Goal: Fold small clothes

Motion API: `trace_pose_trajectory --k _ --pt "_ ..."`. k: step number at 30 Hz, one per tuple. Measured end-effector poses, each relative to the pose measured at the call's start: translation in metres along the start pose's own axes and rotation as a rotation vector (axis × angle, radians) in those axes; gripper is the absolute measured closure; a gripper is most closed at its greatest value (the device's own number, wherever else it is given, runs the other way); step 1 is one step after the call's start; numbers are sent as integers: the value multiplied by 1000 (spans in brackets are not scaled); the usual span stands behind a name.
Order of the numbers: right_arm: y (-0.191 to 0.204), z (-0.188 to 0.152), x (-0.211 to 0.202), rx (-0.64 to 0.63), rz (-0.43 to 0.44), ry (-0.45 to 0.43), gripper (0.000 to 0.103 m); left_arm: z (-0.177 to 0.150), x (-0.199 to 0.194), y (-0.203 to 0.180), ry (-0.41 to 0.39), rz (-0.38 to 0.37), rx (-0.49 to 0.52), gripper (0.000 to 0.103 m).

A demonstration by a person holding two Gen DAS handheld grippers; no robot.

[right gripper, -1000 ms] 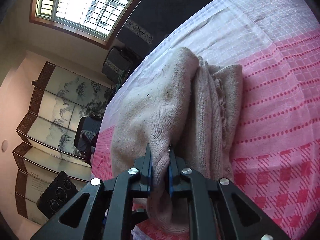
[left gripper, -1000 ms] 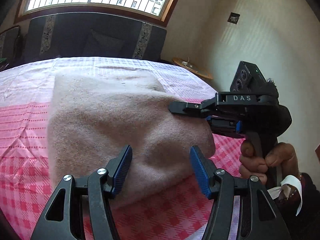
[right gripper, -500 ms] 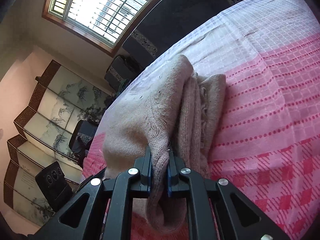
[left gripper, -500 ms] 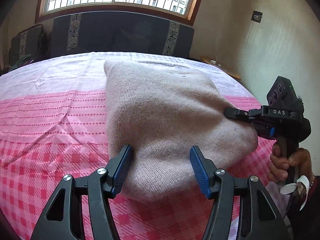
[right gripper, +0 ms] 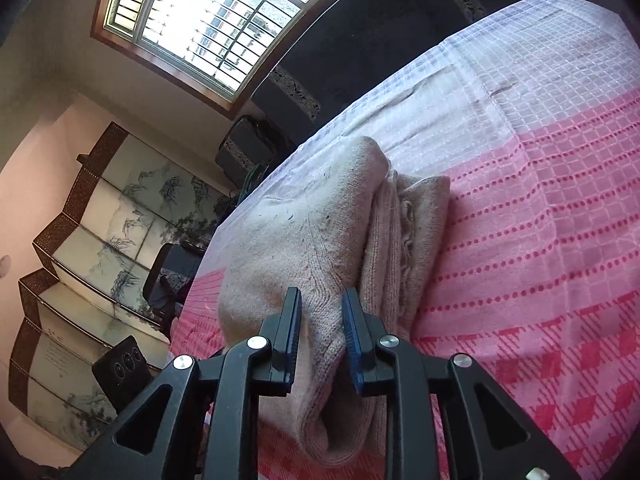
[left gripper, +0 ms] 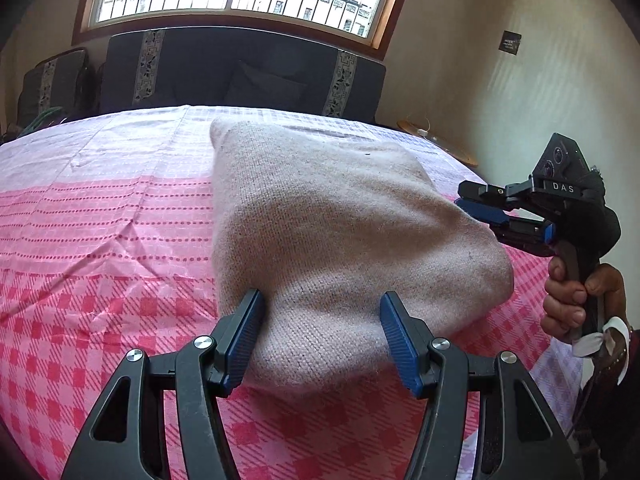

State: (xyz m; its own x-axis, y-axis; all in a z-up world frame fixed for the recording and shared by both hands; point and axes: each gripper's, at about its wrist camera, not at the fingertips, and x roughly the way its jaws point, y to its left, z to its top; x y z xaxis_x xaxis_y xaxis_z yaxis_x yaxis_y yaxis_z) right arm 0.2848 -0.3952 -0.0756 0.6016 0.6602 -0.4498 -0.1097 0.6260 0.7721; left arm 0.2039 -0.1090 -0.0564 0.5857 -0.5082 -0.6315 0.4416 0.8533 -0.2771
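Right gripper (right gripper: 320, 332) opening around sweater (right gripper: 312, 240) fold, layered edge only here

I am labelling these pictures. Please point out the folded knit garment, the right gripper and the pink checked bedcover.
folded knit garment (left gripper: 340, 232), left wrist view, middle of its top layer.
right gripper (right gripper: 320, 336), right wrist view, midway between its fingertips.
pink checked bedcover (left gripper: 100, 260), left wrist view, bare part left of the garment.

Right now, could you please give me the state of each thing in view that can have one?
Beige sweater: folded into a thick bundle, lying on the bedspread.
Bedspread: spread over the bed, lightly creased.
Left hand-held gripper: open, jaws astride the sweater's near edge.
Right hand-held gripper: jaws opening, a sweater fold between them, pads no longer pinching it.
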Motion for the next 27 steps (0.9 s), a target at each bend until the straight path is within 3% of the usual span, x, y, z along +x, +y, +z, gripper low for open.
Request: trace_pose_trajectory --k 1,3,5,8,9,10,11,14,18,22,27 --pt "-1 6 4 8 14 13 79 0 -1 1 -2 -6 -6 42" --pt "-2 17 15 21 -2 39 65 0 -1 5 -3 -20 -23 42" --pt "-2 25 25 27 -15 50 57 0 -2 9 -6 -32 -36 42" --pt "2 32 41 11 -58 57 55 0 -3 10 -7 -38 -46 42" --pt "5 32 45 -2 -64 53 58 0 -3 10 -7 -38 -47 42" --pt "7 32 48 -19 -76 49 68 0 -3 10 -7 -37 -49 42" --pt "9 32 51 -27 -96 52 95 0 -3 12 -7 -38 -51 42" --pt "9 33 37 -51 -130 -29 96 -1 -4 13 -8 -52 -52 42" --pt "-18 25 52 -17 -137 55 96 0 -3 12 -1 -46 -44 41" --pt "-24 24 48 19 -101 27 96 1 -3 13 -1 -49 -47 41" --pt "-15 22 30 30 -102 -56 86 0 -2 10 2 -30 -36 40"
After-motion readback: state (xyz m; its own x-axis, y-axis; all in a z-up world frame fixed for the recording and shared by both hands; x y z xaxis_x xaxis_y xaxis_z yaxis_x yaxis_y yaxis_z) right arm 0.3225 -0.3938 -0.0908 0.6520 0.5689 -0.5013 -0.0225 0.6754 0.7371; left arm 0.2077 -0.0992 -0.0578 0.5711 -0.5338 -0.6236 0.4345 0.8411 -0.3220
